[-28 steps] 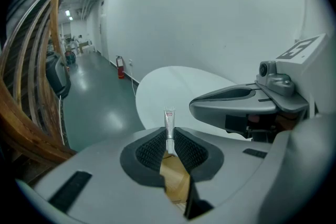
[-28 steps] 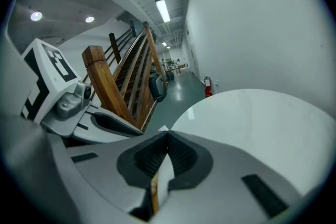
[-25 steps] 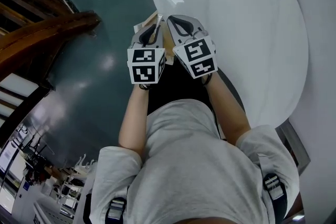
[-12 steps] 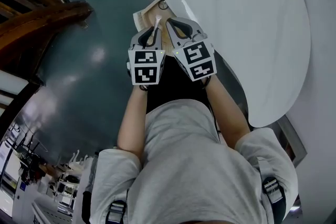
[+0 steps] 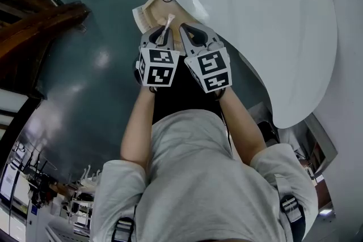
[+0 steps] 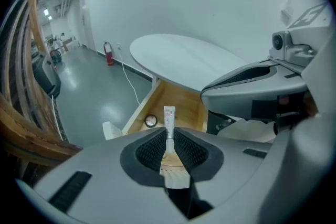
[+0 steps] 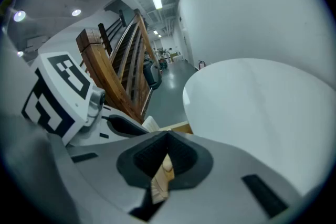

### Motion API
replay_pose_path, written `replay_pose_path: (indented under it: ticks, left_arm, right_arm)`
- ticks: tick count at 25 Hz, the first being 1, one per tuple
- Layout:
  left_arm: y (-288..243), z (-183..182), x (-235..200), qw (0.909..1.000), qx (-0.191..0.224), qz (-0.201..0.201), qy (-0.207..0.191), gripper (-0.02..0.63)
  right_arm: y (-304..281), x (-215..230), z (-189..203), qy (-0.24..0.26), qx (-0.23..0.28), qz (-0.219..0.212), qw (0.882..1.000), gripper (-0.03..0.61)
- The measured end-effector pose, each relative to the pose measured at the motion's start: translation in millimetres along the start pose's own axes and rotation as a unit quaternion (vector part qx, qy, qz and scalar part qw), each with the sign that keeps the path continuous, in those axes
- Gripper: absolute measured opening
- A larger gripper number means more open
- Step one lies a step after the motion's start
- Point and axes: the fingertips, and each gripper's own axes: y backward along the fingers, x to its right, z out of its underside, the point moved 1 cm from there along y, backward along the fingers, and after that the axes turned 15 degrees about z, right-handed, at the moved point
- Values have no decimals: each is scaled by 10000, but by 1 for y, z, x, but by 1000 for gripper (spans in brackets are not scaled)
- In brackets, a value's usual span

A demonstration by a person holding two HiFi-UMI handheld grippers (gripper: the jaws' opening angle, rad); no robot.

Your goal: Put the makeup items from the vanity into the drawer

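Slim white tube (image 6: 169,122), red print near its flat far end, stands clamped between the pads of the left gripper (image 6: 169,136) and projects straight past its tips. Wooden drawer (image 6: 185,98) sits open just ahead of and below that gripper, under the white oval vanity top (image 6: 189,57). One small round container (image 6: 150,121) lies on the drawer floor, left of the tube.

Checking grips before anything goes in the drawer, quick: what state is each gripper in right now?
Left gripper: closed on a small tube.
Right gripper: closed, holding nothing.
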Motion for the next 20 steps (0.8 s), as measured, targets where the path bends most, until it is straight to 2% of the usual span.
replay_pose_path:
  ticks: [5,9,14,20]
  left_arm:
    - [-17,4,3,9979,-353,72,-539,52]
    - [-30,6,-1,9877,-813,167,-1324,52]
    - [-52,10,6,9588,-1430,493,-2406,52]
    - [-77,17,17,9206,-2010,930,-3217,52]
  right_arm:
    - [4,13,25,-305,-53,189,9993,14]
    - [0,19,38,-540,-51,313,9980,14]
    - [-1,29,56,-814,-71,500,9954,14]
    - [6,39,72,-1098,-115,670,9916,14]
